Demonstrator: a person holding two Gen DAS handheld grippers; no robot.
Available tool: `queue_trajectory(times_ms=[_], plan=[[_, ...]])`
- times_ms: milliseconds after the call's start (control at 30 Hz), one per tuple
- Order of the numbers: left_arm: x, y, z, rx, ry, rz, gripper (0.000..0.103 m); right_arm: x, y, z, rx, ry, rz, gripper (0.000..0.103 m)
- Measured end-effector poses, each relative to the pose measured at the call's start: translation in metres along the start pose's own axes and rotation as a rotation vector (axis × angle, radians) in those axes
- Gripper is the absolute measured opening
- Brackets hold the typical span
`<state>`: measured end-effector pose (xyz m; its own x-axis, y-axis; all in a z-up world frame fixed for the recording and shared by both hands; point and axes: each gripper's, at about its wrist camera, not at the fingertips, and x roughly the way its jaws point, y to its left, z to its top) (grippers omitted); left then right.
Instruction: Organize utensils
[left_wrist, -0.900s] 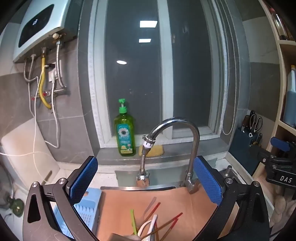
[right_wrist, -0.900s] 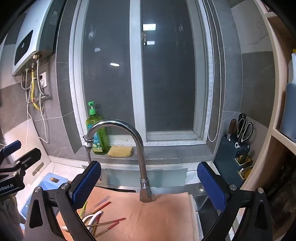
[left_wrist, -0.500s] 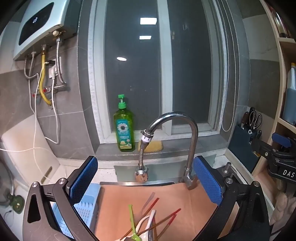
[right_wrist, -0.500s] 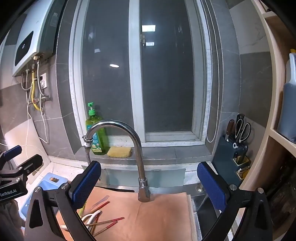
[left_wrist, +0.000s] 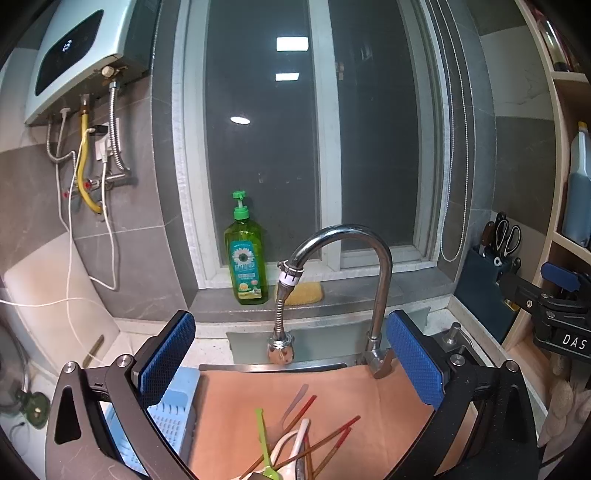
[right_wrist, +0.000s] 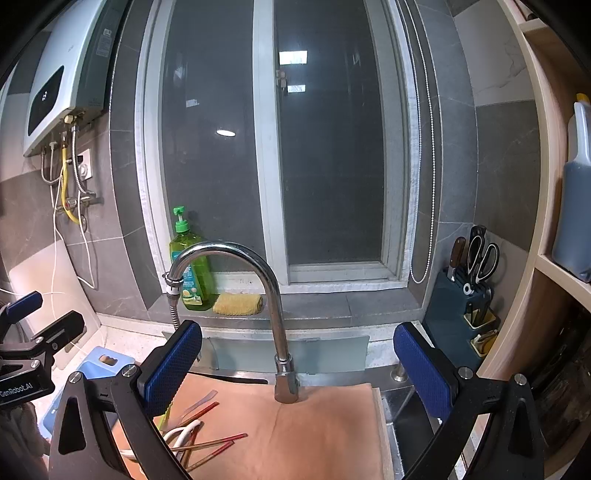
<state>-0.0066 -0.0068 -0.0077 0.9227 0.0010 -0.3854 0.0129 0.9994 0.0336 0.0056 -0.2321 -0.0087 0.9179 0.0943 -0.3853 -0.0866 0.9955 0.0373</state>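
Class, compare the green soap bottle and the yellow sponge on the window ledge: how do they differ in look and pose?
The soap bottle stands upright and tall; the sponge lies flat and low. The bottle is glossy, translucent green with a printed label and pump; the sponge is plain, matte yellow. The bottle sits left of the sponge. Both rest on the grey window ledge behind the faucet.

Left gripper (left_wrist: 291, 369) was held fully spread, angled slightly downward, nothing between the blue pads (left_wrist: 168, 356). Right gripper (right_wrist: 299, 373) was posed the same: jaws wide apart, tilted slightly down, nothing gripped.
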Motion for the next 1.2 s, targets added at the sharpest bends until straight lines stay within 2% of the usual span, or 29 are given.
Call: queue_trajectory(times_ms=[1200], plan=[[0.008,-0.006,0.002,0.016,0.006,-0.011,0.103,0.012,-0.001,-0.005,0.001,0.006,-0.009,0.103]])
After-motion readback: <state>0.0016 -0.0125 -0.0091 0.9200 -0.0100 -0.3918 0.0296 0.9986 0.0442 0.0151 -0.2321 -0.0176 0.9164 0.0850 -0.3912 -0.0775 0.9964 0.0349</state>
